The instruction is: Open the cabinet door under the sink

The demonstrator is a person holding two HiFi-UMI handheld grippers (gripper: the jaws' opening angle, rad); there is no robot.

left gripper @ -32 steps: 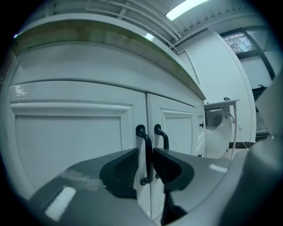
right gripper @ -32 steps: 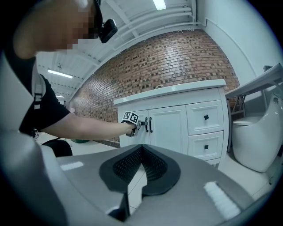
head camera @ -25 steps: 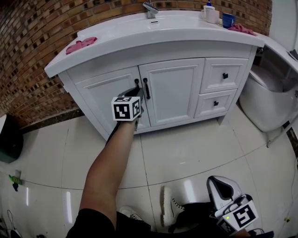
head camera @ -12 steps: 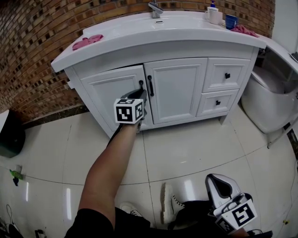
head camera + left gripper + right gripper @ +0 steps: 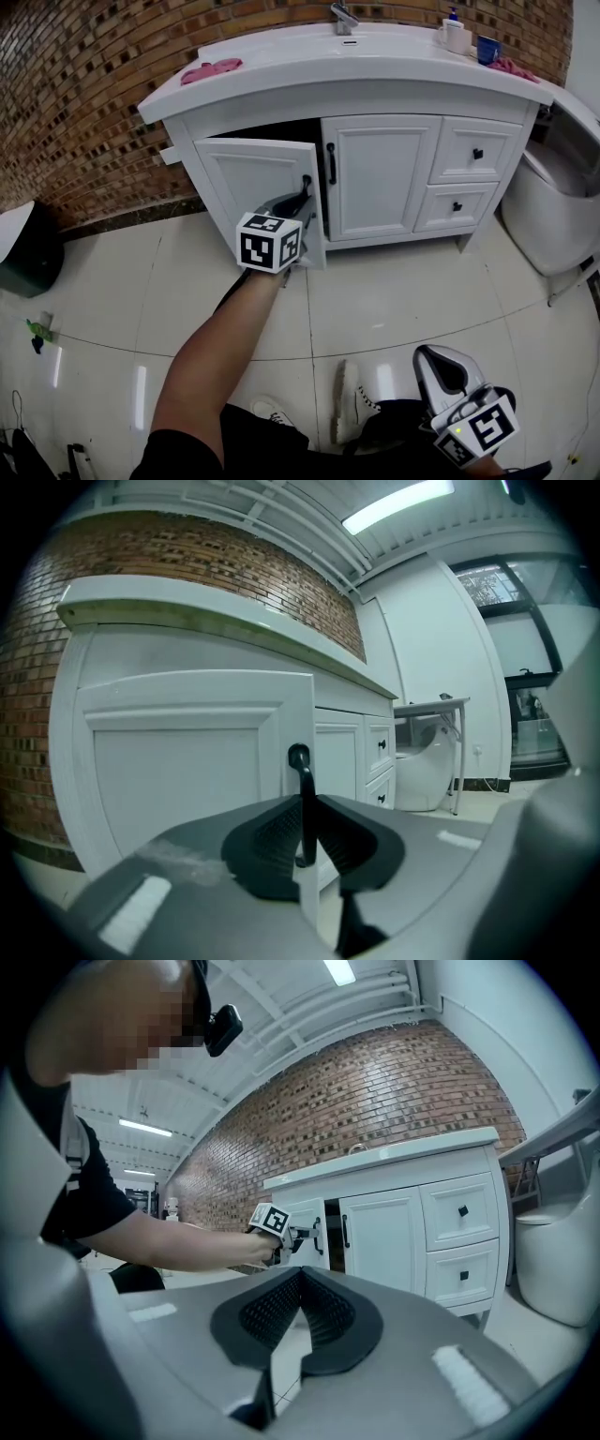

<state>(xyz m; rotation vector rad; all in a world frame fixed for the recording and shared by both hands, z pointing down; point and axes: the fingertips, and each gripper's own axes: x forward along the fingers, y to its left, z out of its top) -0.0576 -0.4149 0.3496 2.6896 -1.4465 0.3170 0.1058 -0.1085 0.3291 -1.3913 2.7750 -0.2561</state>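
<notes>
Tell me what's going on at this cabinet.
A person holds a gripper in each hand. The left gripper is shut on the black handle of the left cabinet door under the sink. That door stands partly open, with the dark inside showing. The door beside it is shut. The right gripper is low near the person's legs, jaws together, holding nothing.

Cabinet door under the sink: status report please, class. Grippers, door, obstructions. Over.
Left gripper shut on door handle. Right gripper shut, empty, held low and back. Cabinet door partly open. Nothing seen blocking its swing.
</notes>
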